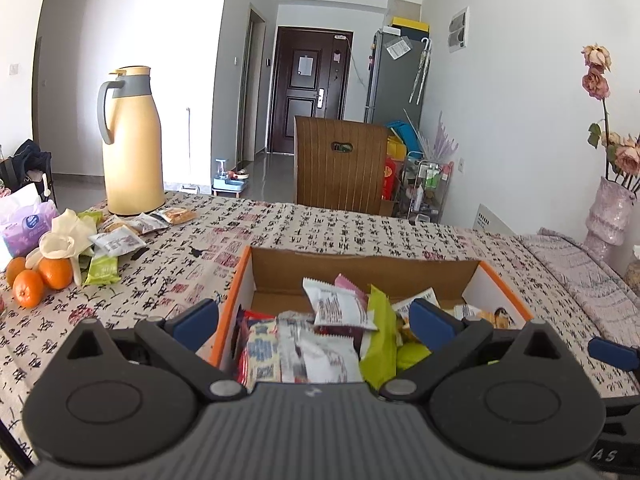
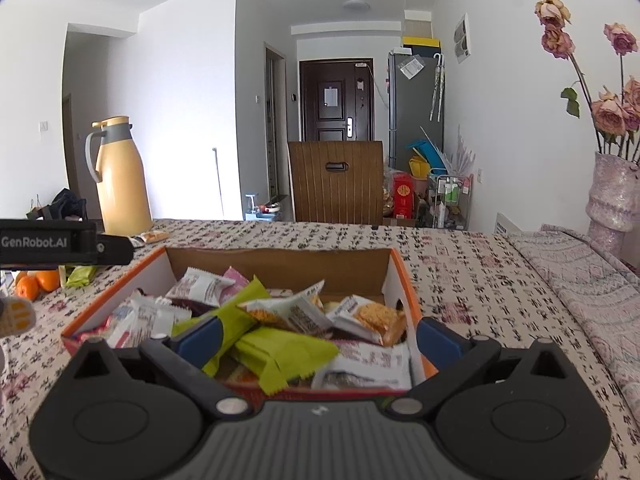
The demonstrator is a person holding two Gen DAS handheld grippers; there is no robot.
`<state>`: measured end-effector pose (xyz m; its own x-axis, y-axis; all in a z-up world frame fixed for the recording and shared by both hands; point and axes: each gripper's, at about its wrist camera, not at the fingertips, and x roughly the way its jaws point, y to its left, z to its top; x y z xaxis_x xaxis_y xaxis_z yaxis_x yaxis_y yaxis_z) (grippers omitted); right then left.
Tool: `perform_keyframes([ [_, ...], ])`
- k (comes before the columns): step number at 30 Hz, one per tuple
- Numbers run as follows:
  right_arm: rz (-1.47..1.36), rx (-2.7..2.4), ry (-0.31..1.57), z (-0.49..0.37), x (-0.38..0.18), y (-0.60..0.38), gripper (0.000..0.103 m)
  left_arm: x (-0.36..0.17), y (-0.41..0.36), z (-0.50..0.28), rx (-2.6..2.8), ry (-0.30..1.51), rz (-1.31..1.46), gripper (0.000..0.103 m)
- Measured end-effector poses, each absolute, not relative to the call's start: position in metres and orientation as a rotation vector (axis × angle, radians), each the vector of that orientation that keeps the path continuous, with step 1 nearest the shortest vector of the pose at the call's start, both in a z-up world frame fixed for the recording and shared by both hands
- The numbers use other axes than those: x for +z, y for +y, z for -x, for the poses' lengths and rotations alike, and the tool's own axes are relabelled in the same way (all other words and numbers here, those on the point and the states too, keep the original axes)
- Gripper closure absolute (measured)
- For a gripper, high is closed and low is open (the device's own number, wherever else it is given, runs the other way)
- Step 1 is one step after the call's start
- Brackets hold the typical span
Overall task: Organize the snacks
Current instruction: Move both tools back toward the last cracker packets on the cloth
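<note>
Nearest the camera, the left claw (image 1: 314, 322) and right claw (image 2: 318, 338) are both held spread and empty over the orange box (image 1: 234, 280) of packets. Loose snacks (image 1: 120, 240) are seen far left on the worktop (image 1: 360, 232), nearer the left claw.

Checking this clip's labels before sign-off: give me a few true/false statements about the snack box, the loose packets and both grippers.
1. The cardboard box already holds snack packets. True.
2. The left gripper is shut on a packet. False: its jaws stand open, holding nothing.
3. Loose packets lie on the tablecloth near the oranges. True.
4. The yellow thermos lies on its side. False: it stands upright.
5. The right gripper is open over the box. True.
</note>
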<state>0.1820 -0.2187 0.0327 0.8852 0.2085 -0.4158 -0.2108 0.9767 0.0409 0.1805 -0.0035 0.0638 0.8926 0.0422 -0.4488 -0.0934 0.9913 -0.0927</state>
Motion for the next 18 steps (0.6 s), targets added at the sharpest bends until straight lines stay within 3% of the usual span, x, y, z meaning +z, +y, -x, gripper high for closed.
perform_keyframes([
  [18, -0.001, 0.175, 0.546, -0.126, -0.001, -0.241, 0.000, 0.032, 0.016, -0.121, 0.051, 0.527, 0.095, 0.000],
])
